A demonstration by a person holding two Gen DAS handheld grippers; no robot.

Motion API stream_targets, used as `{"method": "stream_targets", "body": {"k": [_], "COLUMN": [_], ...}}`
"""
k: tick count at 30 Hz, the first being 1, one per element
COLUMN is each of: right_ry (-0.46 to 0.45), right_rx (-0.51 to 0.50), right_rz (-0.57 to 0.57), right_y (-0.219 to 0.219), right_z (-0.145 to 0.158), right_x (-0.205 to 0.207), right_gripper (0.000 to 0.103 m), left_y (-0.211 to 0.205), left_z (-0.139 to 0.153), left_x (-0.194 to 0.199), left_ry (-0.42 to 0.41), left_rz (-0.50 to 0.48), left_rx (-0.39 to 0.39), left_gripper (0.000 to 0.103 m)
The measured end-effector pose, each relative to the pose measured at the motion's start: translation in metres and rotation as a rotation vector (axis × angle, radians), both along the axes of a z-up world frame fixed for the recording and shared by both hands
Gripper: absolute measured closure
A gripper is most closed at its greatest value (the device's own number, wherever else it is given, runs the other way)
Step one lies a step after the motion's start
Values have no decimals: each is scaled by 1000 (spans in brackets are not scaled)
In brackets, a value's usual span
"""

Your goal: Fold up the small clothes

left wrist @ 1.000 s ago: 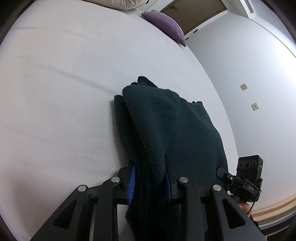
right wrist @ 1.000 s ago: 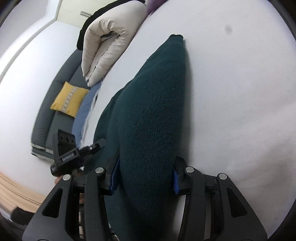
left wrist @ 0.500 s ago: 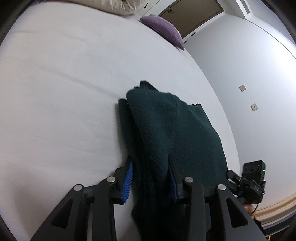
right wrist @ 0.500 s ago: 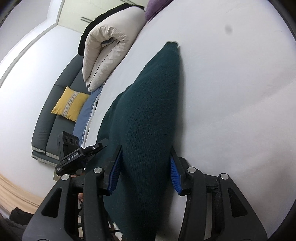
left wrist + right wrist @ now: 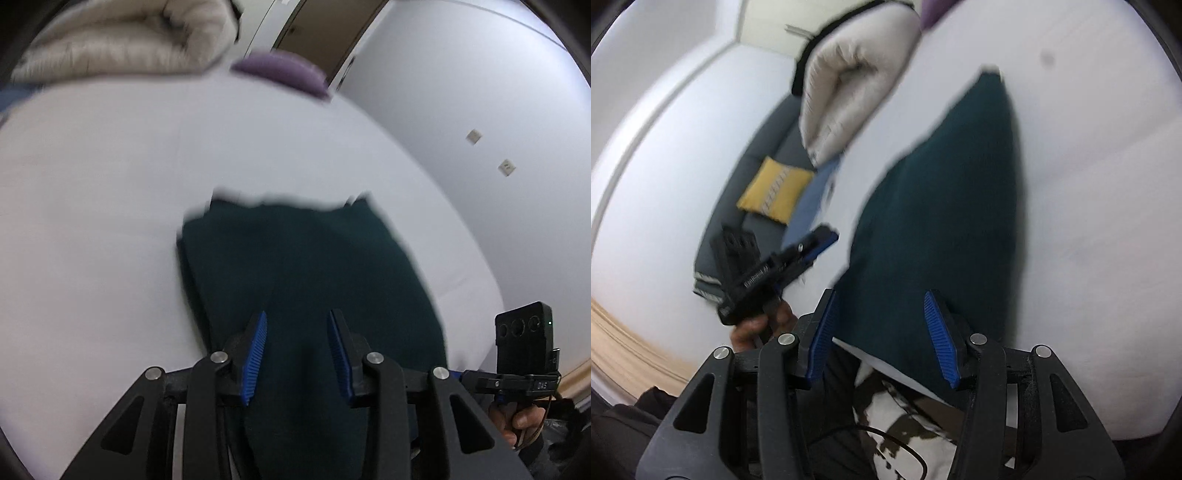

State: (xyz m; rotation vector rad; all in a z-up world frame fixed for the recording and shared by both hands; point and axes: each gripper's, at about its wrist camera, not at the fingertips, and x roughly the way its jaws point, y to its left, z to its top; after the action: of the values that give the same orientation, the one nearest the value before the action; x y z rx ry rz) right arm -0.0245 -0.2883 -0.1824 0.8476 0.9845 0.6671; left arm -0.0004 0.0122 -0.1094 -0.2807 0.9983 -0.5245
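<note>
The dark green sweater [image 5: 303, 273] lies folded on the white bed [image 5: 96, 206], filling the lower middle of the left wrist view and running from centre toward the upper right in the right wrist view [image 5: 945, 206]. It rests as a flat block with a thick doubled edge on its left side, which suggests the fold is laid down and only needs squaring.

The left gripper [image 5: 297, 354] hangs over the near end of the sweater with its jaws parted and blue pads standing clear of the cloth on both sides; nothing is pinched. The right gripper [image 5: 886, 332] has its jaws wide too, spanning the sweater's near edge without holding it. Both look set that way to let the cloth settle.

Farther out, a beige duvet [image 5: 122, 40] sits rolled at the upper left, a purple pillow [image 5: 284, 75] beside it at top centre. In the right wrist view a grey sofa [image 5: 753, 177] with a yellow cushion [image 5: 775, 192] stands left of centre. Both views are blurred.
</note>
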Motion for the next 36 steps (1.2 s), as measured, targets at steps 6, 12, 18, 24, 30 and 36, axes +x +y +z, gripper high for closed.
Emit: {"method": "stream_targets", "body": {"k": [6, 12, 18, 24, 30, 36], "right_ry": [40, 38, 32, -132, -405, -636], "right_rx": [45, 26, -58, -380, -666, -821], "right_rz": [-21, -98, -181, -214, -315, -486], "right_y": [-11, -38, -58, -28, 17, 37], "right_z": [-29, -24, -7, 59, 139, 194], "right_x": [-15, -33, -53, -60, -76, -103], "right_gripper": [58, 56, 51, 39, 12, 0], "left_y": [18, 36, 41, 34, 21, 17], "left_z": [-19, -18, 15, 67, 121, 163], "left_x": [-1, -3, -18, -58, -117, -154], "left_ry": [13, 23, -63, -274, -570, -747], "left_rz": [-7, 18, 63, 170, 307, 469], "left_rx": [-138, -198, -106, 39, 238, 405], "left_gripper": [72, 74, 59, 20, 0, 0]}}
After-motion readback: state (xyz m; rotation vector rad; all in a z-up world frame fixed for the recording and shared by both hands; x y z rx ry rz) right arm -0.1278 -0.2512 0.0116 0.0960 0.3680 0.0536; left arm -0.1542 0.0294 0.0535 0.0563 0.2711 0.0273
